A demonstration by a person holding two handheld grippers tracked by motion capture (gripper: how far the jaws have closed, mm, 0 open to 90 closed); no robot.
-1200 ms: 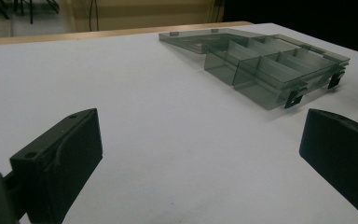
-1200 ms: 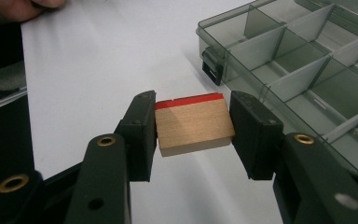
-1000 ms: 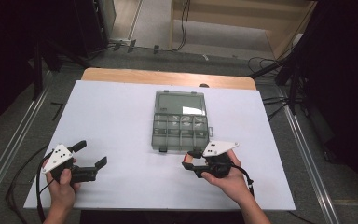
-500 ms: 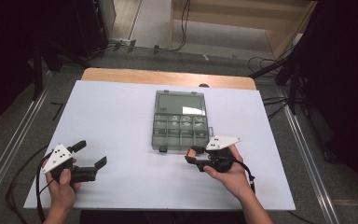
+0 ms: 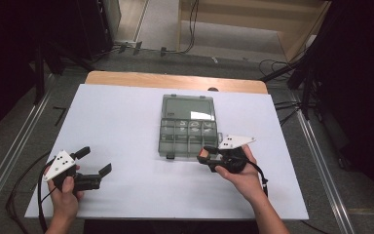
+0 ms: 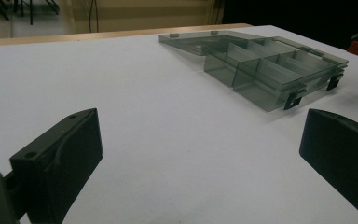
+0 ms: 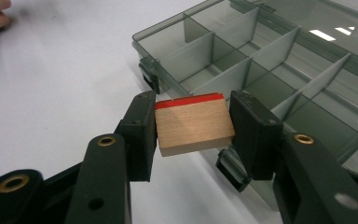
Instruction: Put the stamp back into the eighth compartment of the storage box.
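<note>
My right gripper [image 7: 193, 128] has edged nearer the open organizer box [image 7: 279, 70], fingers clamped on the wooden block [image 7: 193, 126]; a compartment lies just beyond them. Left gripper [image 5: 93, 168] idles, fingers apart.

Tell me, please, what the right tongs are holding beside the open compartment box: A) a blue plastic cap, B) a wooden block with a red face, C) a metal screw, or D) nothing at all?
B: in the right gripper view the right tongs are clamped on a wooden block with a red face, just in front of the grey compartment box.
</note>
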